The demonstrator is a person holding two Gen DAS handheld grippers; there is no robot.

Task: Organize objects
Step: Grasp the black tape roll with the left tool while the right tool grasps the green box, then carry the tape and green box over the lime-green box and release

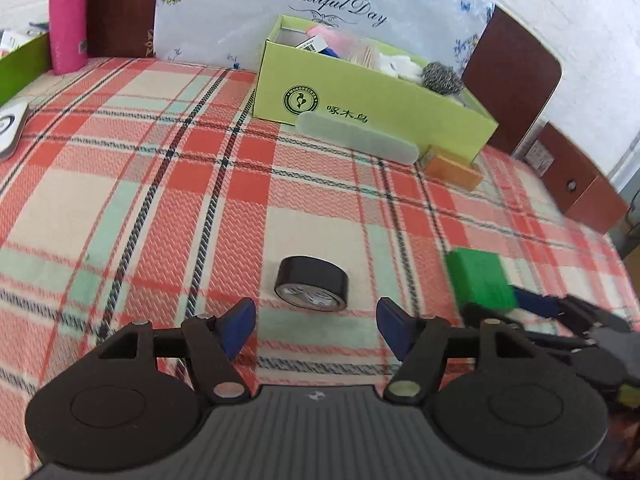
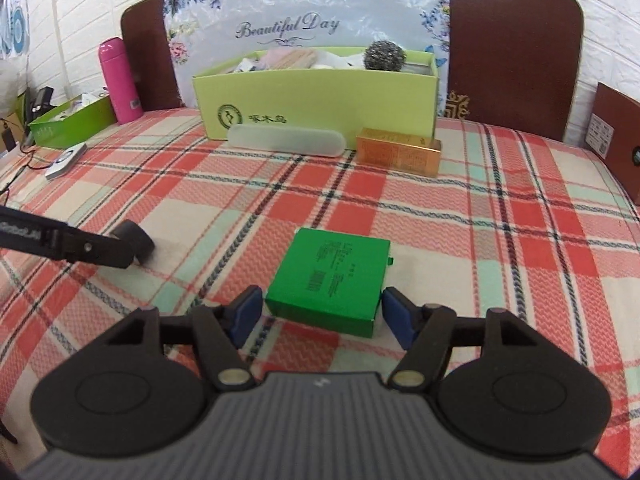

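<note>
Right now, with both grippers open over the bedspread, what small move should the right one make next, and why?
Probably ease the right gripper forward a little and close. Its blue pads flank only the near edge of the green box, with gaps on both sides. The left gripper hangs open just short of the black tape roll, so neither item is held yet.

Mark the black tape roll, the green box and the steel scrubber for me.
black tape roll (image 1: 312,284), left wrist view, on its curved black side.
green box (image 2: 334,272), right wrist view, on its printed top face.
steel scrubber (image 2: 385,55), right wrist view, on its rounded front.
</note>
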